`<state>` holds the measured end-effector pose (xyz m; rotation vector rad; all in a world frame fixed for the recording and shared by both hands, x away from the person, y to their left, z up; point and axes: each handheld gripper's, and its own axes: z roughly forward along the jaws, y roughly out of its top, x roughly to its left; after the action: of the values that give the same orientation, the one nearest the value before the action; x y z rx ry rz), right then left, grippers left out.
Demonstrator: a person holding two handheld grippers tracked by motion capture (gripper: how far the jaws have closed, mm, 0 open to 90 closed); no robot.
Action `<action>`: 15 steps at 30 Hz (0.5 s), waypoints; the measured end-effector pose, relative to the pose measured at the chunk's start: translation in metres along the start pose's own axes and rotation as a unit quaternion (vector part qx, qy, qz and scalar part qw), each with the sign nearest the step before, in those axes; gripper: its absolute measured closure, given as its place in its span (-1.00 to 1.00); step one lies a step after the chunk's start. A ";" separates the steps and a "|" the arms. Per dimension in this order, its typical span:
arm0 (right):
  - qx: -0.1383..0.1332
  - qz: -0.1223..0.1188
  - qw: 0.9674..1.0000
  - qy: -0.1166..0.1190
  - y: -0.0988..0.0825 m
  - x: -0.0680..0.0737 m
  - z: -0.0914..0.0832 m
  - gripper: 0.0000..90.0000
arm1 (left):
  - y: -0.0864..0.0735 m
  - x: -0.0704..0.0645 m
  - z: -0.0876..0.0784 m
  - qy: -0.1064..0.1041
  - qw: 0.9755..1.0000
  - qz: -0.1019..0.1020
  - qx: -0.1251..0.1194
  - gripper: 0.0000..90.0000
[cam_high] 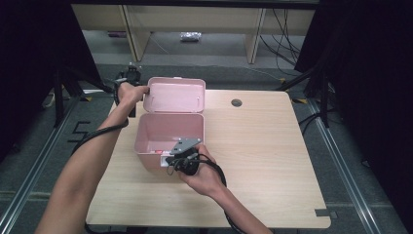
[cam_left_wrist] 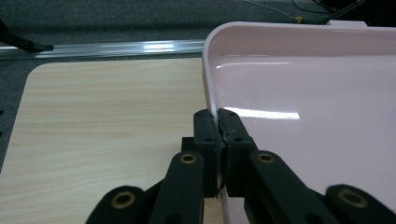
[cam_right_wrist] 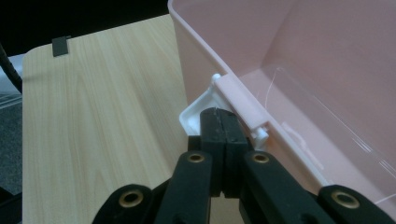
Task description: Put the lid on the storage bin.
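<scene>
A pink plastic box [cam_high: 146, 141] stands open on the wooden table, its lid [cam_high: 175, 95] raised behind it. My left gripper [cam_high: 144, 92] is at the lid's left edge. In the left gripper view the left gripper [cam_left_wrist: 217, 120] is shut on the thin rim of the lid [cam_left_wrist: 303, 93]. My right gripper [cam_high: 172, 157] is at the box's front wall, a hand behind it. In the right gripper view the right gripper [cam_right_wrist: 219, 114] has its jaws pressed together, tips against the white latch [cam_right_wrist: 194, 114] under the rim of the box [cam_right_wrist: 205, 51]. A small red and white thing lies in the box.
The table [cam_high: 263, 146] has a round cable hole [cam_high: 236, 103] at the back and a small notch [cam_high: 324, 212] at its front right corner. Bare wood lies to the right of the box. Beyond the far edge are grey floor, furniture legs and cables.
</scene>
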<state>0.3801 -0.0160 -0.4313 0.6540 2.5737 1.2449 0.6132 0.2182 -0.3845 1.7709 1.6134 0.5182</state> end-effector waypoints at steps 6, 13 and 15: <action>0.001 0.000 1.000 0.001 0.000 0.000 0.000 1.00 | 0.001 0.001 -0.006 -0.005 1.000 -0.005 -0.012 0.94; 0.000 0.001 1.000 0.001 0.000 0.000 0.000 1.00 | 0.001 0.002 -0.012 -0.014 1.000 -0.005 -0.026 0.95; 0.001 0.000 1.000 0.001 0.000 0.000 0.000 1.00 | 0.001 0.002 -0.014 -0.014 0.999 -0.004 -0.030 0.95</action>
<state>0.3804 -0.0159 -0.4313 0.6543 2.5778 1.2444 0.6041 0.2227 -0.3745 1.7194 1.5687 0.5299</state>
